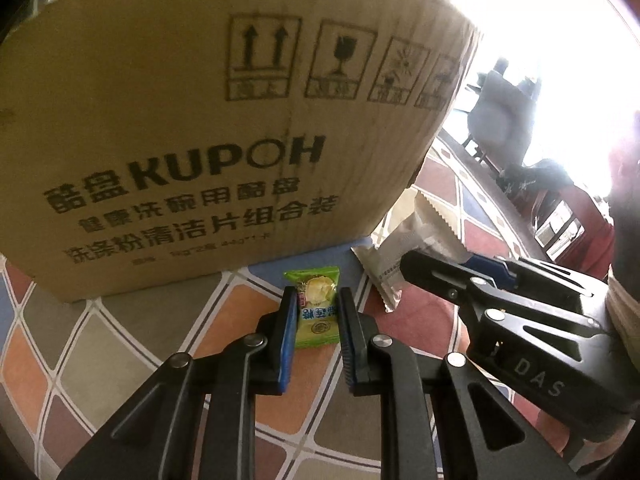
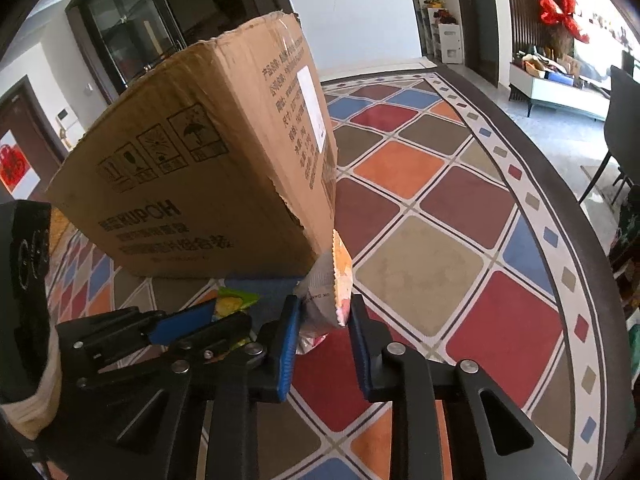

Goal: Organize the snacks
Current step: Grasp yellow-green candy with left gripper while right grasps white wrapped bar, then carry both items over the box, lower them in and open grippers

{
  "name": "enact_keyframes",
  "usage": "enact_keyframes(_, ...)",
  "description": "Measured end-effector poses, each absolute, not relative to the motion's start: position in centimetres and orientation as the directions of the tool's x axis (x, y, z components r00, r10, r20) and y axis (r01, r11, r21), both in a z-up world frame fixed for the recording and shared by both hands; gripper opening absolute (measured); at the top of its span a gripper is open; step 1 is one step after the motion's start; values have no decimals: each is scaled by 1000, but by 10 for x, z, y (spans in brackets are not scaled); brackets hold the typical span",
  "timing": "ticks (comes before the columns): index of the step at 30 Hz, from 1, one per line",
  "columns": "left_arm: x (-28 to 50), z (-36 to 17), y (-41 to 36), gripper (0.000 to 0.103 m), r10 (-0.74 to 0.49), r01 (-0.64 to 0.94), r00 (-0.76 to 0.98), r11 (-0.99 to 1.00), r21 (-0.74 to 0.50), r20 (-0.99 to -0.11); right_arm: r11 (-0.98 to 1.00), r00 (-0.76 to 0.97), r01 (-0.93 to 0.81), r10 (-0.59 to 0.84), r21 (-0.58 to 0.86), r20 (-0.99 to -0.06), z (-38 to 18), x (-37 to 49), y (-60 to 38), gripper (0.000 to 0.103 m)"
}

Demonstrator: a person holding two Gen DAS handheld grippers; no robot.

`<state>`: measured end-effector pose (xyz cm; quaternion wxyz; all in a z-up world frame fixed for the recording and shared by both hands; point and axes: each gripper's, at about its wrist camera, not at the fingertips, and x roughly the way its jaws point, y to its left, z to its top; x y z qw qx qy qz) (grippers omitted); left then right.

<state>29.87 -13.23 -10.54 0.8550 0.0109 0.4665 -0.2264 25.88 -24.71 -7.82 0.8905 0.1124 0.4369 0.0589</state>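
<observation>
Left gripper (image 1: pixel 316 312) is clamped on a green packet (image 1: pixel 314 308); right gripper (image 2: pixel 324 316) pinches a white packet (image 2: pixel 326 292), both beside the box (image 1: pixel 200 140). Light, crinkly wrappers; grip mid-body, gently.

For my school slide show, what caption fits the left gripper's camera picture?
Left gripper clamps a green snack packet before a cardboard box on the patterned rug.

Both grippers' fingers (image 1: pixel 289 316) clamped, angled downward
</observation>
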Motion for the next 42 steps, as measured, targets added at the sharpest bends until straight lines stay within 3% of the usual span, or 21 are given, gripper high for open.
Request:
enact_keyframes(19, 258, -48, -88, 20, -402, 361, 569, 906, -221, -718, 972, 656, -16, 186, 233, -731, -51, 232, -235, 22)
enact_keyframes(42, 219, 60, -53, 20, -371, 337, 763, 927, -164, -530, 974, 825, -125, 208, 189, -526, 51, 200, -205, 22)
